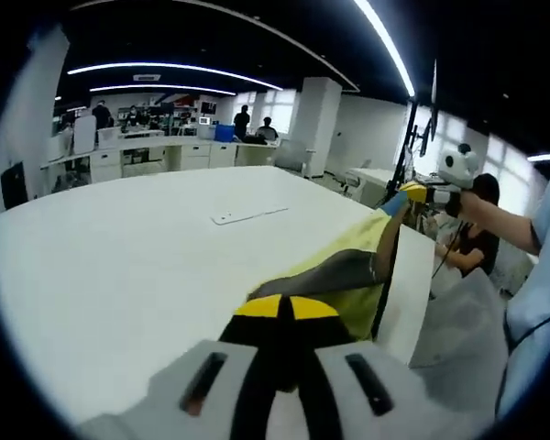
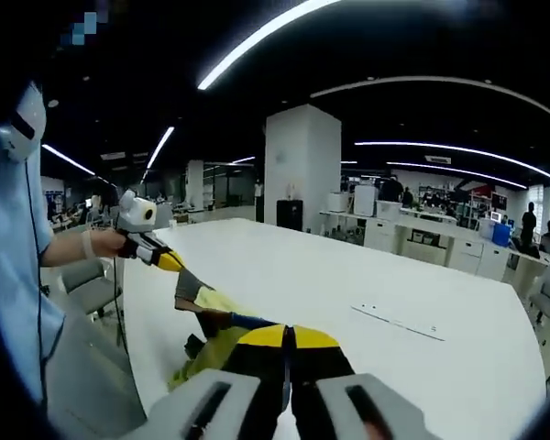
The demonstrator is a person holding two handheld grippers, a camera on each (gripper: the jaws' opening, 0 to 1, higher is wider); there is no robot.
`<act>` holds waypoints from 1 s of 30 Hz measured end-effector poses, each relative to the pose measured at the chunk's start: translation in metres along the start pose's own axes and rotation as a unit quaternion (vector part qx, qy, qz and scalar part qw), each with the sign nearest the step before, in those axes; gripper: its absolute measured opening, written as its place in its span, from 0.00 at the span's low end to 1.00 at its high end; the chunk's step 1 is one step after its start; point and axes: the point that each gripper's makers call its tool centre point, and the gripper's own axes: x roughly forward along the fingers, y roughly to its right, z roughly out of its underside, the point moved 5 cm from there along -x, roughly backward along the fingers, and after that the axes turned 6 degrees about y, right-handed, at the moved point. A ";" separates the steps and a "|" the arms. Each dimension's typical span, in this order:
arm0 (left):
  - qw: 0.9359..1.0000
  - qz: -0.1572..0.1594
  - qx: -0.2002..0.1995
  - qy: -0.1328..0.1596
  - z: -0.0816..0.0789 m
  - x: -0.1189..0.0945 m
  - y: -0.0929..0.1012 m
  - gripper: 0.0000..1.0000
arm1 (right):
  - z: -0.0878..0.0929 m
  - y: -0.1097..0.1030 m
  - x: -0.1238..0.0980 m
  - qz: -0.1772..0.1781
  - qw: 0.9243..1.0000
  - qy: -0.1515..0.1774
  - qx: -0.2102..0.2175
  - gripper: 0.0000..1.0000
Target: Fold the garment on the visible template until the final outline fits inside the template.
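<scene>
So the garment, a yellow-green piece with a grey patch and a bit of blue trim, is stretched out in the air over the near edge of the white desk, held at both ends. In the left gripper view the left hand-held gripper has its yellow-tipped jaws clenched on one end of the cloth, and the right hand-held gripper shows up over on the right, pinching the far corner. In the right gripper view it's mirrored: the right hand-held gripper is clamped on the fabric, and the left hand-held gripper grips the other end, held by a person's hand. A thin flat pale strip lies further out on the desk; it's too small to tell what it is. No labels or writing I can read anywhere. Office desks and a white pillar sit behind.
</scene>
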 end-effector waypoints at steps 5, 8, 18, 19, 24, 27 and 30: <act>0.999 0.005 -0.002 0.047 -0.027 -0.010 0.002 0.00 | -0.024 -0.002 -0.006 -0.003 1.000 0.024 -0.011 0.00; 0.998 0.008 -0.009 0.062 -0.039 -0.017 -0.003 0.00 | -0.041 -0.005 -0.007 -0.013 0.998 0.053 -0.001 0.00; 0.999 0.028 0.021 -0.001 -0.001 0.007 0.009 0.00 | -0.024 -0.003 -0.001 -0.013 0.999 0.029 -0.001 0.00; 0.999 0.032 0.020 -0.006 0.001 0.009 0.011 0.00 | -0.024 -0.003 -0.001 -0.014 0.999 0.029 -0.001 0.00; 0.999 0.039 0.019 -0.003 -0.003 0.010 0.016 0.00 | -0.025 -0.001 -0.002 -0.014 1.000 0.027 -0.004 0.00; 0.999 0.041 0.018 -0.003 -0.004 0.013 0.017 0.00 | -0.025 -0.001 -0.002 -0.014 1.000 0.028 -0.004 0.00; 0.999 0.048 0.022 -0.011 0.003 0.017 0.021 0.00 | -0.023 0.000 -0.002 -0.013 1.000 0.027 -0.004 0.00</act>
